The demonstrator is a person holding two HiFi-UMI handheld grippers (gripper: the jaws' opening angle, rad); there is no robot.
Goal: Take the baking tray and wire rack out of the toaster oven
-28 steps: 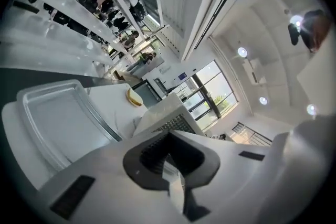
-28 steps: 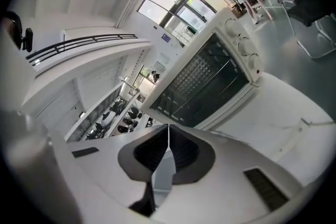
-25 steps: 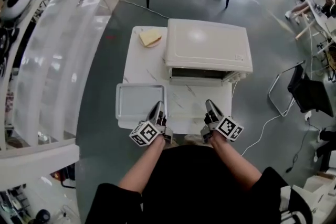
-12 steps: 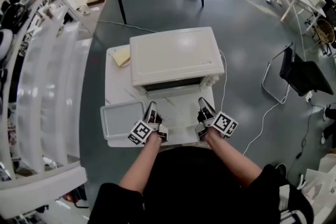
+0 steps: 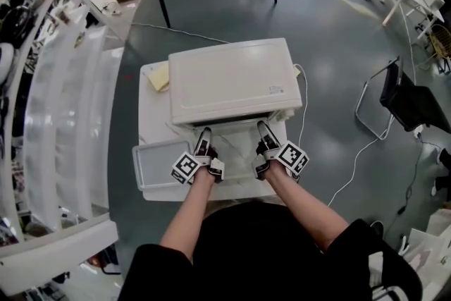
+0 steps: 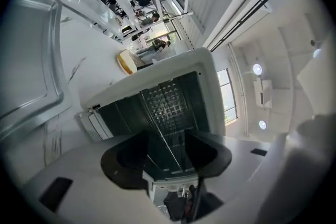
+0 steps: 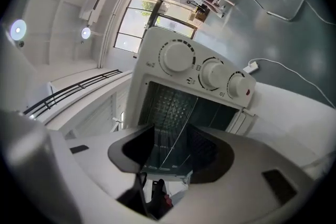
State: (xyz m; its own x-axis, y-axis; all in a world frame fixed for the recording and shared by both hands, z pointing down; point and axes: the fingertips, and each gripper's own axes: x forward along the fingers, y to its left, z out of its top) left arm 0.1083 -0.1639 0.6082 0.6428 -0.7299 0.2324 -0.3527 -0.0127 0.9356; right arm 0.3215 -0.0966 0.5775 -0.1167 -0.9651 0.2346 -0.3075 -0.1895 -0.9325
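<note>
The white toaster oven (image 5: 229,79) stands on a small white table with its door (image 5: 232,135) folded down. Inside its dark mouth the wire rack (image 7: 176,134) shows edge-on as a thin line, and the same rack (image 6: 170,131) appears in the left gripper view. The grey baking tray (image 5: 158,163) lies on the table left of the oven and also shows as a pale tray (image 6: 31,60). My left gripper (image 5: 204,140) and right gripper (image 5: 262,132) point into the oven mouth over the door. Both sets of jaws are opening around the rack's edge line, their pads apart from it.
A yellow sponge-like block (image 5: 158,76) lies at the table's back left corner. Three control knobs (image 7: 210,73) sit on the oven's right side. A white power cable (image 5: 352,166) runs over the grey floor to the right. A folding chair (image 5: 405,106) stands farther right.
Both grippers have moved forward from the table's front edge to the oven's open mouth. The tray on the left has stayed put.
</note>
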